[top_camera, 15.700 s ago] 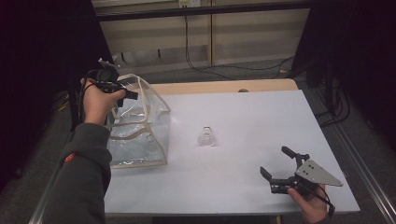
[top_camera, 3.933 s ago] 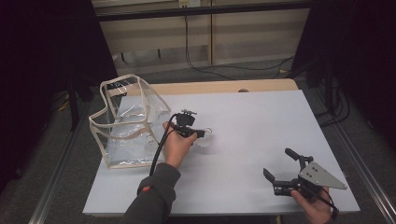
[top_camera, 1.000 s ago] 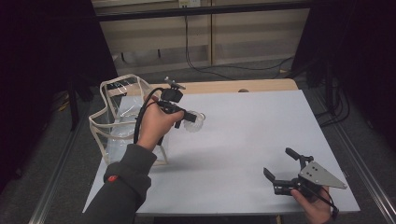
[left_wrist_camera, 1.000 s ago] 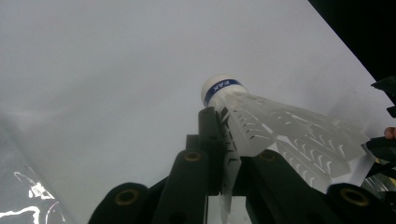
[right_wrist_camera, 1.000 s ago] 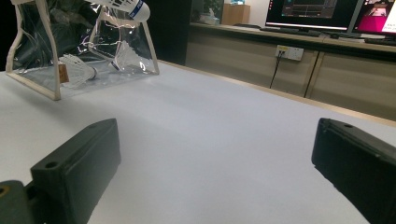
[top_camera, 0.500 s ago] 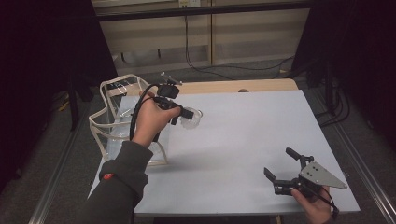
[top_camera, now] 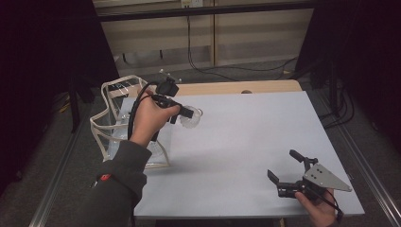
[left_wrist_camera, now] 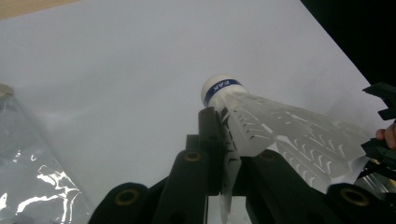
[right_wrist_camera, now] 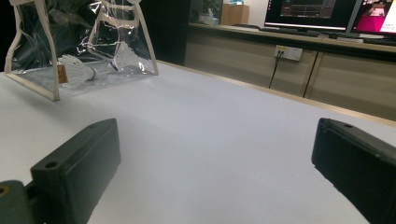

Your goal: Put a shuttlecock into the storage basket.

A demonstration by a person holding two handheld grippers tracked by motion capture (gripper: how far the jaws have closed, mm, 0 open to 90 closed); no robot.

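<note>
High view: the left gripper (top_camera: 188, 113) is raised above the surface (top_camera: 246, 142) near its far left corner, its jaws clamped on the skirt of a white shuttlecock (top_camera: 191, 119), just beside the upper rim of a clear plastic bag (top_camera: 113, 132) that stands upright at the left edge. Left gripper view: the shuttlecock (left_wrist_camera: 261, 121) lies crosswise between the jaws, its cork tip with a blue band pointing away and its feathered skirt spreading toward the right of the view. Near the near right corner, the right gripper (top_camera: 283, 182) rests low over the surface with its jaws spread wide and nothing between them. Right gripper view: two more shuttlecocks (right_wrist_camera: 77, 67) lie inside the bag (right_wrist_camera: 79, 42).
</note>
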